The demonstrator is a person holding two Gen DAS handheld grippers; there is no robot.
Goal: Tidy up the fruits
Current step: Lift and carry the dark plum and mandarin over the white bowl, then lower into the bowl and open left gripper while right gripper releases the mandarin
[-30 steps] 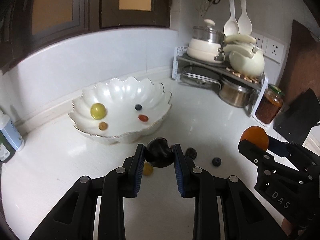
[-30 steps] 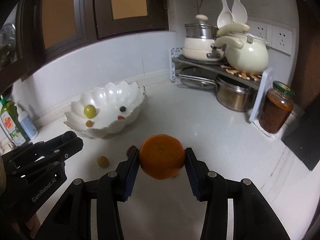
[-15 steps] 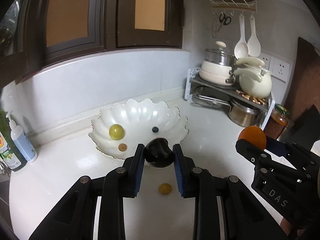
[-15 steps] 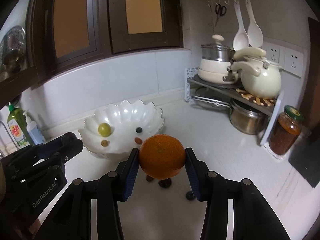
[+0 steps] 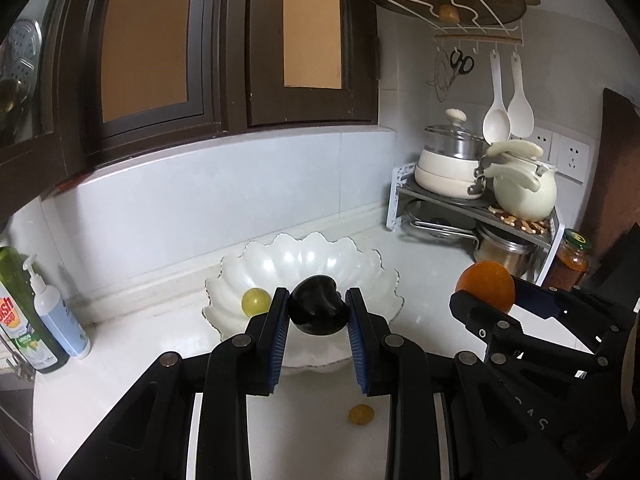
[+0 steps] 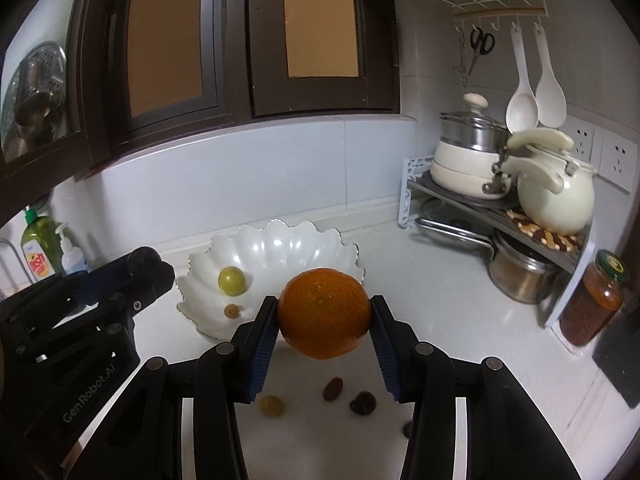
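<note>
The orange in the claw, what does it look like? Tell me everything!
The orange is round, bright orange, with dimpled, slightly shiny peel and a tiny dot at its front. It looks whole and unpeeled. The right claw squeezes it from both sides with blue-padded fingers, holding it up above the white counter, in front of the scalloped white bowl.

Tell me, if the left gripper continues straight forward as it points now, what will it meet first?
Probably the white scalloped bowl: the left gripper, shut on a dark plum, points at it. Depth is unclear.
</note>
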